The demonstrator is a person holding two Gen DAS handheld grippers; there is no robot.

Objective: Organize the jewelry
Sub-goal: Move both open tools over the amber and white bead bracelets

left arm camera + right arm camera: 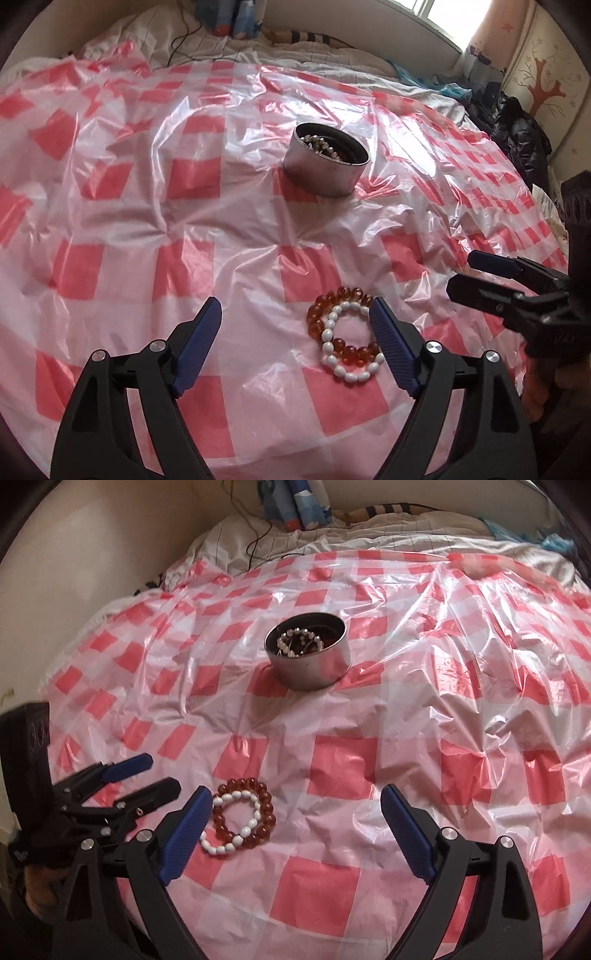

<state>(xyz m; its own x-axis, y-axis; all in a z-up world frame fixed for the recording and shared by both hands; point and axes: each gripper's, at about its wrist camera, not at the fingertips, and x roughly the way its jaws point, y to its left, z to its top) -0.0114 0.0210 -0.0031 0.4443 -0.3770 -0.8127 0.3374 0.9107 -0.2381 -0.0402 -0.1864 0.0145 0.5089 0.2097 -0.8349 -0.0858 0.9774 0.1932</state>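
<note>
Two bead bracelets lie overlapped on the checked sheet: an amber one (314, 321) (271, 819) and a white one (354, 376) (218, 849). My left gripper (295, 306) is open above the sheet, and the bracelets sit just inside its right finger, untouched. My right gripper (295, 794) is open too, with the bracelets beside its left finger. Each gripper shows in the other's view, the right gripper (461, 271) at the right edge and the left gripper (163, 771) at the left edge. Farther back stands a round metal tin (317, 173) (314, 672) with pearl-like beads (321, 142) (295, 638) inside.
A crinkled pink-and-white checked plastic sheet (184, 221) (443, 720) covers a bed. White bedding (221, 44) and a blue patterned cloth (295, 502) lie at the far end. Dark clothes (517, 125) are piled at the right, next to the wall.
</note>
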